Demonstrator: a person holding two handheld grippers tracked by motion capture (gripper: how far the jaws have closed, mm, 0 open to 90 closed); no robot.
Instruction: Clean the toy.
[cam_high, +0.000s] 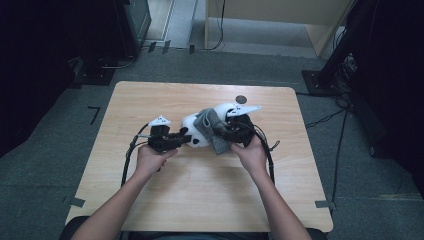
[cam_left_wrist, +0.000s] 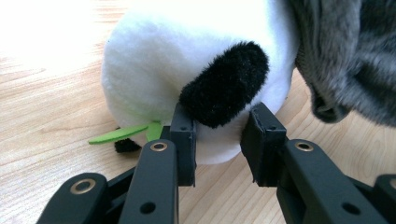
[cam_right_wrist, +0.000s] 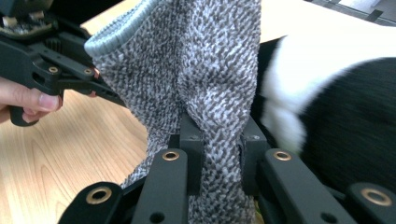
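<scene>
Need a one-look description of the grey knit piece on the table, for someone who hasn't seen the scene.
Start at the wooden table and find the white and black plush toy lying near its middle, between the two handheld grippers. The grey knit cloth is draped across that toy, with the right gripper pinching a fold of it. It is the one speckled grey, ribbed-edged fabric, unlike the smooth white and black plush beneath.

Pale wood-grain table (cam_left_wrist: 46, 116), smooth and faintly glossy. On it, fluffy white-and-black plush toy (cam_left_wrist: 187, 60); draped over the toy, coarse grey knitted cloth (cam_right_wrist: 205, 70) with ribbed hem. Matt black plastic left claw (cam_left_wrist: 219, 140) and right claw (cam_right_wrist: 219, 158), brass-coloured rivets.
</scene>
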